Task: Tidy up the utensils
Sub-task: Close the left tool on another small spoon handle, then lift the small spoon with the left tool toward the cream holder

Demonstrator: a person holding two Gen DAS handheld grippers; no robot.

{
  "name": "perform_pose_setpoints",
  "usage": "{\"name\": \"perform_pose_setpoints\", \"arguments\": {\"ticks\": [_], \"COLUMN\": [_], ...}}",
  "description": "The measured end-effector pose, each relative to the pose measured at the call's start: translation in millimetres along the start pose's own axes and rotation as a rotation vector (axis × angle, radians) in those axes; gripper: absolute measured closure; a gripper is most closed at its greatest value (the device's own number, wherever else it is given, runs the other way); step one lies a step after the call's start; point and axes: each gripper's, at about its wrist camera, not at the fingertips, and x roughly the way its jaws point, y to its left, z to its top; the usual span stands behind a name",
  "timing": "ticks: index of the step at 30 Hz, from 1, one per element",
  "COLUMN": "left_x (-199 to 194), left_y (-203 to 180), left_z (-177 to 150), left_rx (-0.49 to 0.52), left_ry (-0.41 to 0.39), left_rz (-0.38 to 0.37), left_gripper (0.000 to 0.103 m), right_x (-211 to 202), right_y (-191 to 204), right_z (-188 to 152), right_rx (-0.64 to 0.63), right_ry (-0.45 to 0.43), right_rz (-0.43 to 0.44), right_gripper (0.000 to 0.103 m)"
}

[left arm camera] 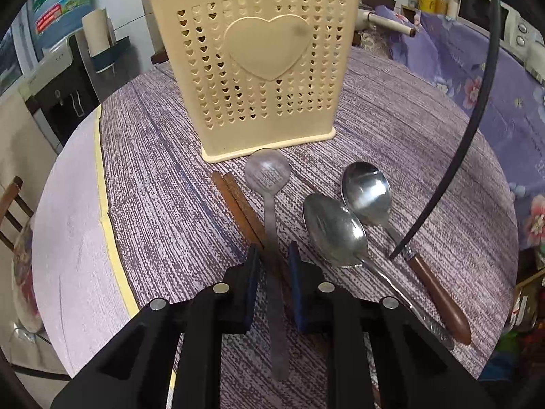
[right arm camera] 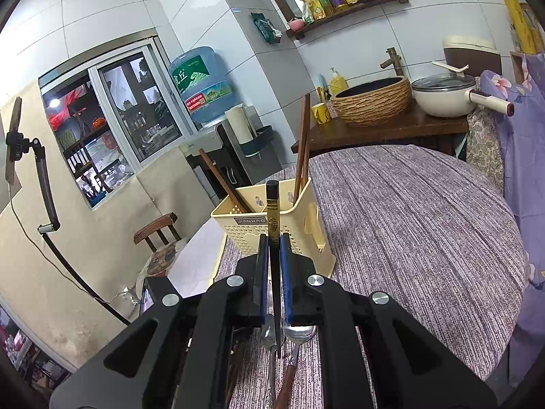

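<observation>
A cream perforated utensil holder [left arm camera: 259,78] stands on the purple table. In front of it lie a flat grey spoon [left arm camera: 270,204], a pair of brown chopsticks [left arm camera: 238,204], a steel spoon [left arm camera: 335,230] and a wooden-handled steel spoon [left arm camera: 368,192]. My left gripper [left arm camera: 273,255] is open, low over the table, its fingers on either side of the grey spoon's handle. My right gripper [right arm camera: 271,242] is shut on a black chopstick [right arm camera: 272,211], held upright above the table near the holder [right arm camera: 272,228]. Brown chopsticks [right arm camera: 301,150] stand in the holder.
The round table [right arm camera: 408,225] has a yellow-trimmed edge at the left [left arm camera: 105,211]. A black cable [left arm camera: 473,129] arcs over the right side. A wooden chair [right arm camera: 156,231] stands beside the table; a counter with a basin [right arm camera: 373,100] and pot [right arm camera: 442,93] lies behind.
</observation>
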Motion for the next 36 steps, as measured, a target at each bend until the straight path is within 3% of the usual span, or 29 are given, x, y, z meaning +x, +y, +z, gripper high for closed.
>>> {"name": "perform_pose_setpoints", "arguments": {"ticks": [5,14,18,21,22,23,29,36], "left_x": [-3,-23,-13,0,2,4,15,40], "left_y": [8,14,7,7,9,10,1,-16], "left_z": [6,6,12,19,22,25,46,51], "left_rx": [-0.045,-0.095,-0.038,-0.027,-0.037,-0.043,-0.024,0.033], "left_ry": [-0.022,-0.087,-0.071,-0.055,-0.054,-0.055,-0.067,-0.030], "left_rz": [-0.013,-0.044,0.000,-0.021,-0.019,-0.018,-0.002,0.081], "left_gripper": [0.101,0.101,0.101,0.086,0.073,0.067,0.064,0.064], "right_x": [0,-2,-2,-5,-5,-6,-7,-7], "right_y": [0,4,4,4,4,4,5,3], "right_z": [0,-2,-2,-1,-1,-1,0,0], "right_rx": [-0.001,-0.006,-0.003,-0.004,-0.004,-0.005,-0.011,-0.004], "right_ry": [0.001,0.000,0.000,-0.004,-0.007,-0.008,-0.011,-0.007], "right_rz": [0.001,0.006,0.006,0.002,0.000,0.000,-0.001,-0.002], "right_gripper": [0.095,0.095,0.095,0.095,0.095,0.095,0.095,0.095]}}
